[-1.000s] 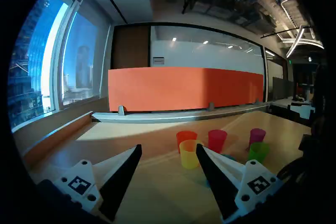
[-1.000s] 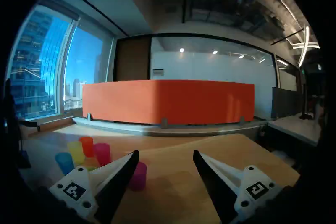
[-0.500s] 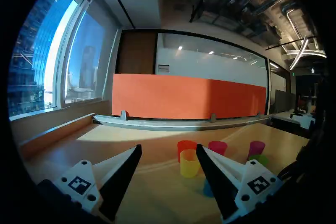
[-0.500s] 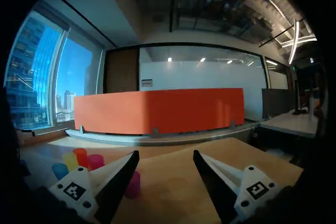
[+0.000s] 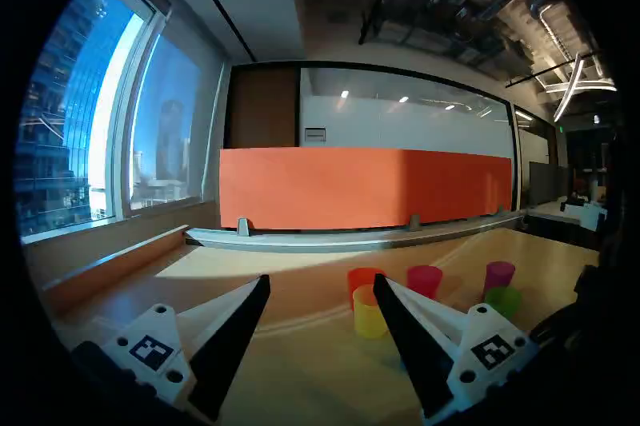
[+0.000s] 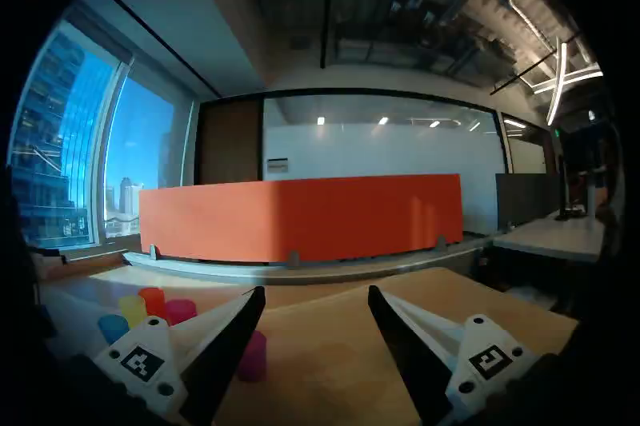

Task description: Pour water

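Several coloured plastic cups stand on a wooden table (image 5: 304, 362). In the left gripper view a yellow cup (image 5: 369, 312) sits just ahead, between my open left gripper's (image 5: 320, 288) fingertips, with an orange cup (image 5: 362, 278) behind it, a pink cup (image 5: 423, 280), a purple cup (image 5: 498, 275) and a green cup (image 5: 503, 299) to the right. In the right gripper view my right gripper (image 6: 316, 300) is open and holds nothing; a purple cup (image 6: 254, 355) peeks past its left finger, and blue (image 6: 113, 328), yellow (image 6: 132, 308), orange (image 6: 152, 299) and pink (image 6: 181, 310) cups stand far left.
An orange divider panel (image 5: 364, 187) runs along the table's far edge on a grey rail. Tall windows (image 5: 72, 138) line the left wall above a wooden ledge. Another desk (image 6: 552, 236) stands at the right.
Both grippers have tilted up and drawn lower toward the table, so the cups sit lower in both views. Both stay open.
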Tool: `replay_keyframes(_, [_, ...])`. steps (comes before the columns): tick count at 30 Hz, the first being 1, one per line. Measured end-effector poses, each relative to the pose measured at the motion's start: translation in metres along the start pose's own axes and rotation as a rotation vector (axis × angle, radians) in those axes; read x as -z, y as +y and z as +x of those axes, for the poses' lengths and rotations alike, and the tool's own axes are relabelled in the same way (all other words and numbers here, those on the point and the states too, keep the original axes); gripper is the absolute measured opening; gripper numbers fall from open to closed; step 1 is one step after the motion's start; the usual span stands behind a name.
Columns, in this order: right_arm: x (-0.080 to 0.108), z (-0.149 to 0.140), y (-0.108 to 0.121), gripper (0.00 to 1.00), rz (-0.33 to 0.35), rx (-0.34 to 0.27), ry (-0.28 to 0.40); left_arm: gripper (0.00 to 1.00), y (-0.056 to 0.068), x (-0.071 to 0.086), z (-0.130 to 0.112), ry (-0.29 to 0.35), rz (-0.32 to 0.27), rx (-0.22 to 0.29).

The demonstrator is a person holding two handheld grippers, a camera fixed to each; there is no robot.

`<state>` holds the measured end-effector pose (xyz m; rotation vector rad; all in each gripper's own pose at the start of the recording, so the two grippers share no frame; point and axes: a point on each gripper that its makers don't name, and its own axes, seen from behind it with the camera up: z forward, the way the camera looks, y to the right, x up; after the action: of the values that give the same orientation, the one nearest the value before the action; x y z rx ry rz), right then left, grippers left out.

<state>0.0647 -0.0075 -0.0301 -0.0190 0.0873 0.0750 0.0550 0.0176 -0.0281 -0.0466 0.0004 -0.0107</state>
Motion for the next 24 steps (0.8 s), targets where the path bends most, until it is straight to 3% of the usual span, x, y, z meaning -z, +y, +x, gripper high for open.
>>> replay_keyframes(15, [-0.005,0.004,-0.006,0.99,0.012,-0.048,-0.034,0.96,-0.003,-0.006,0.001,0.038,0.027,-0.042])
replay_keyframes(24, [-0.009,0.008,-0.006,0.99,0.002,-0.051,-0.042,0.96,-0.007,-0.012,-0.017,0.036,0.030,-0.011])
